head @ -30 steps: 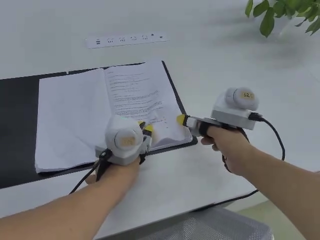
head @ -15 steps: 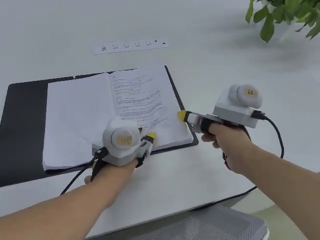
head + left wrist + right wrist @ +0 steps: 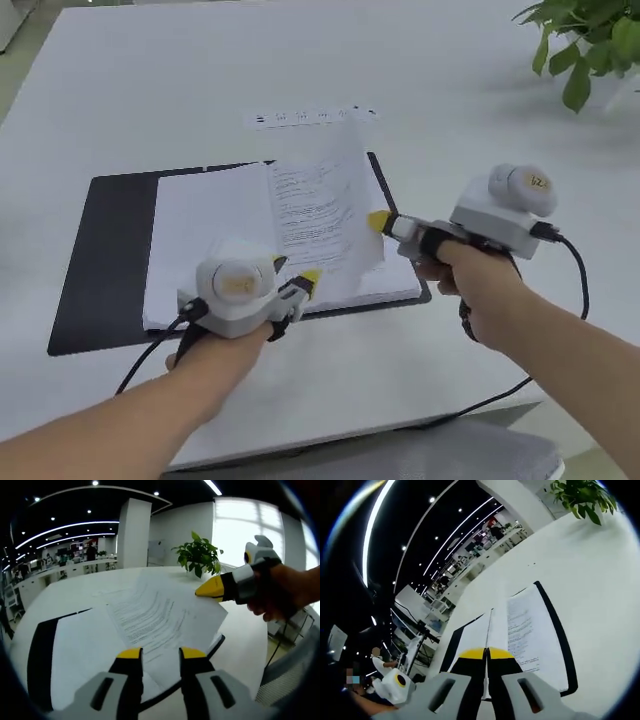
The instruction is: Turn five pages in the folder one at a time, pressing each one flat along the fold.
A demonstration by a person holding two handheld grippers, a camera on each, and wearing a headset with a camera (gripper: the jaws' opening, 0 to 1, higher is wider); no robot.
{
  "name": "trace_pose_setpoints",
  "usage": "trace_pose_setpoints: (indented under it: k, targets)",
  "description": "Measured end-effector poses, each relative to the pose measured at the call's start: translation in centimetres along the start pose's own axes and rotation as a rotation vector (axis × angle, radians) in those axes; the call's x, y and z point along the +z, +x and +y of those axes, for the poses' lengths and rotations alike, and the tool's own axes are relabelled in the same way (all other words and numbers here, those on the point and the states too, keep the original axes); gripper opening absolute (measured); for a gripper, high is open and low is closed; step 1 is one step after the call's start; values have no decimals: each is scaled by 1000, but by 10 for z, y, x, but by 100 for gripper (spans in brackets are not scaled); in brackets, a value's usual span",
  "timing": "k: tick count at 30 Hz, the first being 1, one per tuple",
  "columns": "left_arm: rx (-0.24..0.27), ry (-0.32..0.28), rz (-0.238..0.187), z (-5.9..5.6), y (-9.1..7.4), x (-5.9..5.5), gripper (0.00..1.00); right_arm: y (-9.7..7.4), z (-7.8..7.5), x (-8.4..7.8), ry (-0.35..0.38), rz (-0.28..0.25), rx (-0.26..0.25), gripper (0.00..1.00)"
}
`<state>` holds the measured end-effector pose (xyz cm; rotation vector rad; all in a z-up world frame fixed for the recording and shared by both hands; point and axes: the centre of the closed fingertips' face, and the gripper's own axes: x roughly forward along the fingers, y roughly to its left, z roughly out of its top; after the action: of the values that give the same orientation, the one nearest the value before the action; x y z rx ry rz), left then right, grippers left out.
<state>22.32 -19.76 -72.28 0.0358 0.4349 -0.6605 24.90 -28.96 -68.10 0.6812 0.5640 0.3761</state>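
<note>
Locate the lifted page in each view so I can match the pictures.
Head view: the lifted page stands at centre, its right edge pinched in the right claw.
Left gripper view: it slants across the middle, above this view's own jaws.
Right gripper view: edge-on, a thin line rising between the shut jaws.
Shared landmark: the potted plant, top right in the head and right gripper views, top centre in the left gripper view.

I worked in an open-plan office, ceiling light strips (image 3: 60, 530) overhead, desk rows (image 3: 47, 574) behind, potted plant (image 3: 199, 556) on my white counter (image 3: 200, 60).
</note>
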Motion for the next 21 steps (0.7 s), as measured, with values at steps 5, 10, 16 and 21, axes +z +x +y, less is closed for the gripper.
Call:
trace_pose_setpoints:
  k: [5, 10, 16, 21]
  targets:
    - [25, 9, -24, 17, -21, 8, 27, 9, 25, -2, -2, -3, 44, 0]
    - [53, 20, -36, 37, -44, 9, 27, 20, 51, -8, -8, 3, 84, 0]
    - [92, 25, -45, 63, -72, 6, 27, 34, 88, -23, -25, 22, 123, 0]
    - [123, 28, -45, 82, -91, 1, 26, 50, 117, -39, -29, 46, 151, 0]
